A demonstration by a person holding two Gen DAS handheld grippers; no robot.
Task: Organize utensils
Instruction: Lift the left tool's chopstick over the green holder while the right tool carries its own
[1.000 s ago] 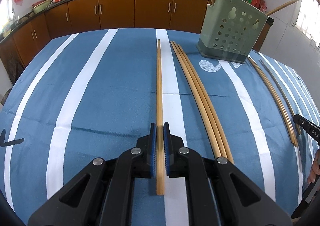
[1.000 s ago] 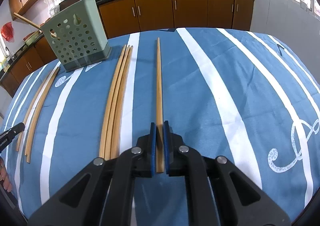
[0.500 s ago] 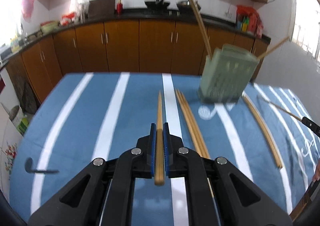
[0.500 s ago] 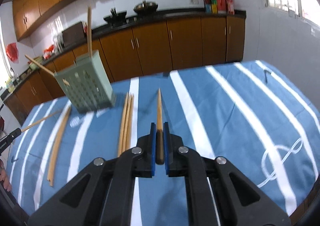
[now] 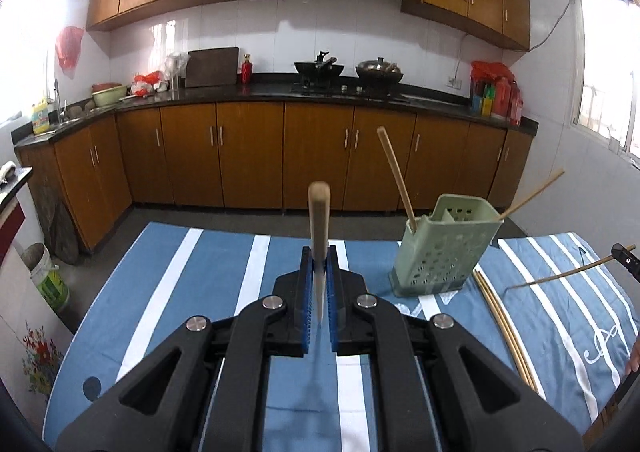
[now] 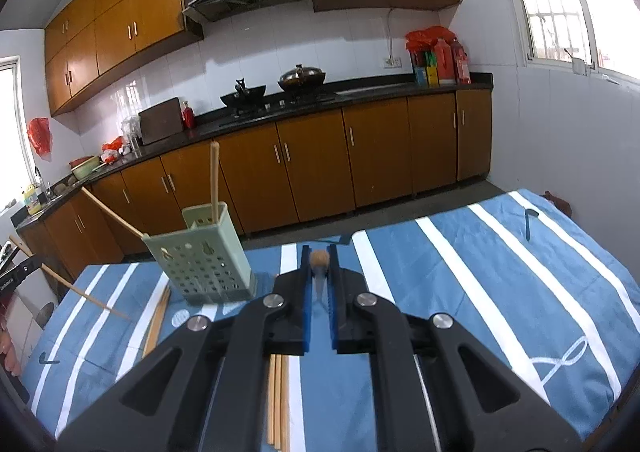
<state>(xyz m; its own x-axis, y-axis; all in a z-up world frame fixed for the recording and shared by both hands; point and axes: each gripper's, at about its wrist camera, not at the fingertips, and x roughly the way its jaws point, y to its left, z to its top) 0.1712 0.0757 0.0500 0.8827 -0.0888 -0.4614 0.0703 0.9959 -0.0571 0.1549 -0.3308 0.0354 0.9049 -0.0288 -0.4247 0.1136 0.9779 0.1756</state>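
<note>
My left gripper (image 5: pixel 319 256) is shut on a wooden chopstick (image 5: pixel 319 219) and holds it lifted, pointing forward above the table. My right gripper (image 6: pixel 320 258) is shut on another chopstick (image 6: pixel 320 259), seen end-on. A green perforated utensil holder (image 5: pixel 444 252) stands on the blue striped tablecloth (image 5: pixel 192 292), ahead and right of the left gripper; it holds two chopsticks (image 5: pixel 396 179). In the right wrist view the holder (image 6: pixel 204 260) stands ahead to the left. Loose chopsticks (image 5: pixel 504 328) lie on the cloth right of the holder; others (image 6: pixel 278 396) lie under the right gripper.
The right gripper's tip with its chopstick shows at the right edge of the left wrist view (image 5: pixel 568 274). Kitchen cabinets (image 5: pixel 248 155) and a counter with woks (image 5: pixel 320 69) lie beyond the table's far edge. A bucket (image 5: pixel 46 276) stands on the floor at left.
Both grippers have risen and tilted up, lifting their chopsticks off the cloth. The views now look across the table toward the kitchen. The holder appears lower and farther.
</note>
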